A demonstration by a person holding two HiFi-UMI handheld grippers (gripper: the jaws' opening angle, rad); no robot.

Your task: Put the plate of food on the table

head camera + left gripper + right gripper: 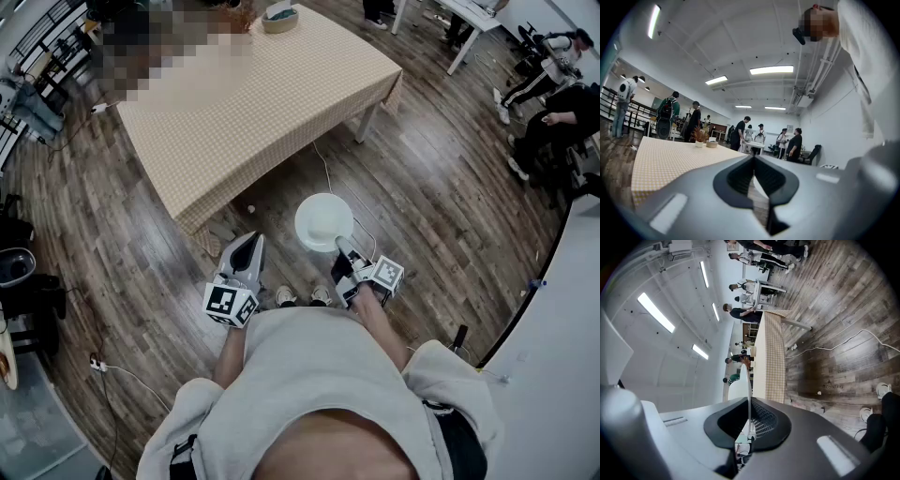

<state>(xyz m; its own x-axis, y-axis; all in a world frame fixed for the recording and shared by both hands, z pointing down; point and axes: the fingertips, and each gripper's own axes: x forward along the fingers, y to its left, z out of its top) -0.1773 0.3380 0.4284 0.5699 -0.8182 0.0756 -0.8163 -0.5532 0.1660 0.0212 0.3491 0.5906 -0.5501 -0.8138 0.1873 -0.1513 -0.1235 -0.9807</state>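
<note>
Plate, white, was clamped by its rim in the closed right hand-held gripper, above the floor just short of the cloth-covered counter. The left hand-held gripper was closed and empty. Reaching the counter and setting down remained.

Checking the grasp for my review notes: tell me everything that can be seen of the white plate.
The plate is round, plain white and smooth, with a shallow well; no food can be made out on it. It hangs roughly level above the wooden floor, short of the checked table, touching neither. The right gripper is shut on its near rim, the only contact; in the right gripper view the plate runs edge-on between the jaws.
</note>
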